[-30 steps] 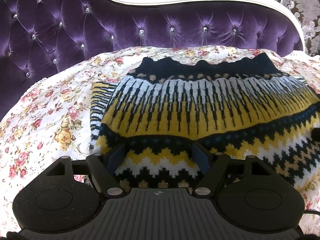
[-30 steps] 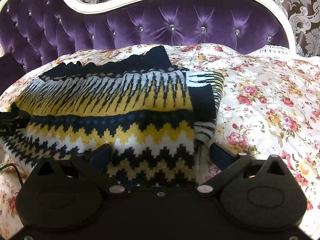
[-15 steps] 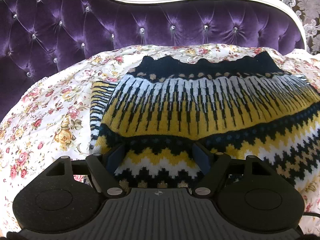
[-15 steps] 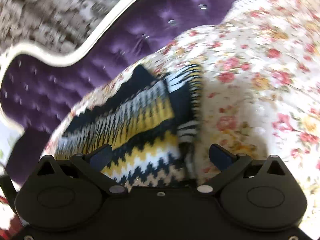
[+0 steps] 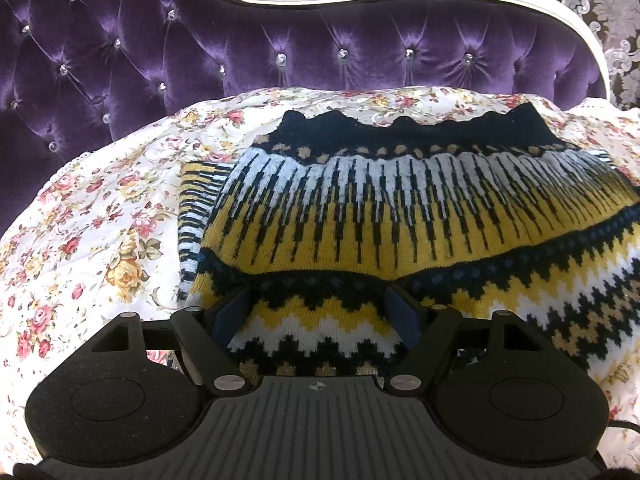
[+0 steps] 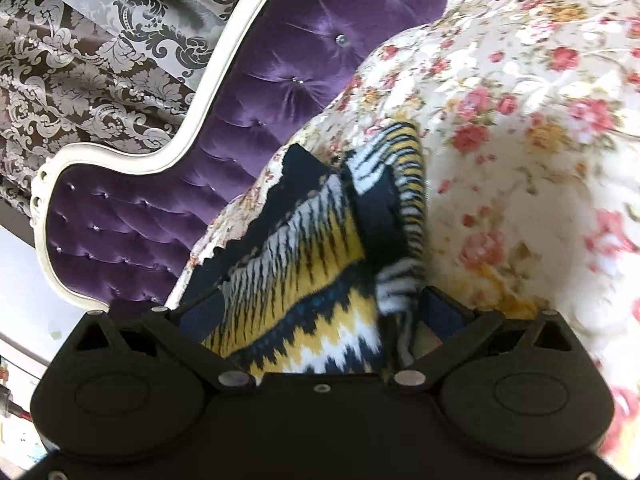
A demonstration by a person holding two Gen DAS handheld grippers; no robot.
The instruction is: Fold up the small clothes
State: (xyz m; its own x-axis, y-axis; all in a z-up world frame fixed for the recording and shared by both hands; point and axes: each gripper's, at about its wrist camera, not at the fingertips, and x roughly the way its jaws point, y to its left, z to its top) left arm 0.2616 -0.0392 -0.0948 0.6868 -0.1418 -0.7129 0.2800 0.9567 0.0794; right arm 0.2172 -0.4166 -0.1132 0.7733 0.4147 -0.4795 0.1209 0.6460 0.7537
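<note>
A knitted sweater [image 5: 400, 216], patterned in black, yellow, white and dark blue, is spread on a floral bedspread [image 5: 100, 220] in front of a purple tufted headboard [image 5: 280, 40]. In the left wrist view the left gripper [image 5: 316, 310] is seen low at the near edge of the garment, with its jaws held wide apart; the zigzag band of the knit fills the gap between the two blue pads [image 5: 230, 312], and the fabric lies against or just beside each of them. Whether the cloth is actually pinched cannot be told, since the fingers are spread on either side of it rather than closed. A striped sleeve [image 5: 192, 216] is folded in along the left side of the sweater. In the right wrist view, which is strongly tilted, the right gripper [image 6: 320, 312] is likewise spread wide, and the corner of the sweater [image 6: 304, 264] with its striped sleeve edge [image 6: 404, 200] lies between the fingers, bunched near the right-hand pad [image 6: 440, 312]. The knit passes under the gripper body. Patterned damask wallpaper [image 6: 80, 60] and the white frame [image 6: 172, 152] of the headboard are seen behind, and the bedspread [image 6: 520, 140] fills the right side.
</note>
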